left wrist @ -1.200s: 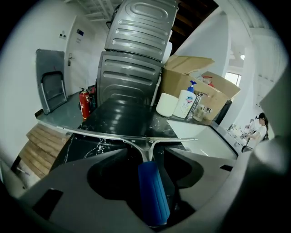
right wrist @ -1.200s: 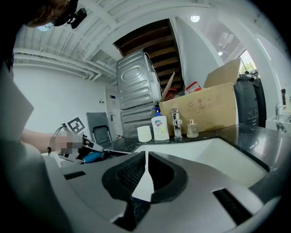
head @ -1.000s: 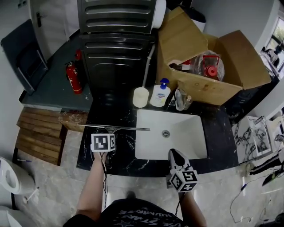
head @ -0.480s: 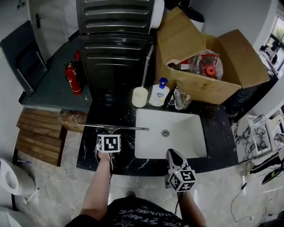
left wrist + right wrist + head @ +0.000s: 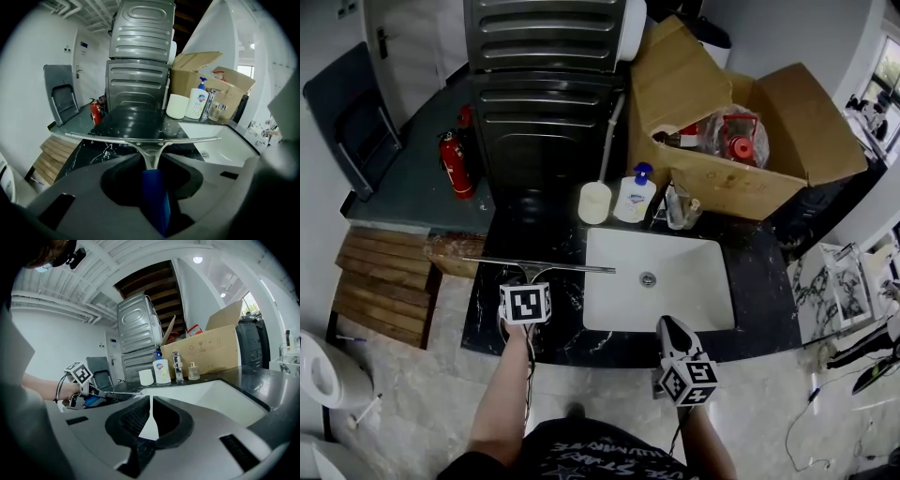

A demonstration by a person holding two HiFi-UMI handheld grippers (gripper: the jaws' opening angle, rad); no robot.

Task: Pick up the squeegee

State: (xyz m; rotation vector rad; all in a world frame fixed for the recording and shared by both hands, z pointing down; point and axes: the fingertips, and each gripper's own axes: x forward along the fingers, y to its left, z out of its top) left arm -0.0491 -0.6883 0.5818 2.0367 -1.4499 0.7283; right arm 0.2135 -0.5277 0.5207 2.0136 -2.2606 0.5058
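Observation:
The squeegee (image 5: 546,267) lies on the black marble counter (image 5: 487,323), left of the sink. Its long metal blade (image 5: 140,139) runs crosswise and its blue handle (image 5: 154,197) points toward me. My left gripper (image 5: 528,283) points down over the handle. In the left gripper view the handle runs between the jaws of that gripper (image 5: 152,164). They are closing, and dark gaps still show on both sides of the handle. My right gripper (image 5: 669,322) hovers at the sink's front edge. Its jaws are shut and empty, as the right gripper view shows (image 5: 150,401).
A white sink (image 5: 675,291) is set in the counter. Behind it stand a soap bottle (image 5: 636,197), a white cup (image 5: 597,203) and a tap. An open cardboard box (image 5: 750,187) is at the back right, a grey appliance (image 5: 548,94) is behind, and a fire extinguisher (image 5: 456,164) is to the left.
My left gripper has shifted slightly to the right over the squeegee handle. The right gripper has stayed where it was.

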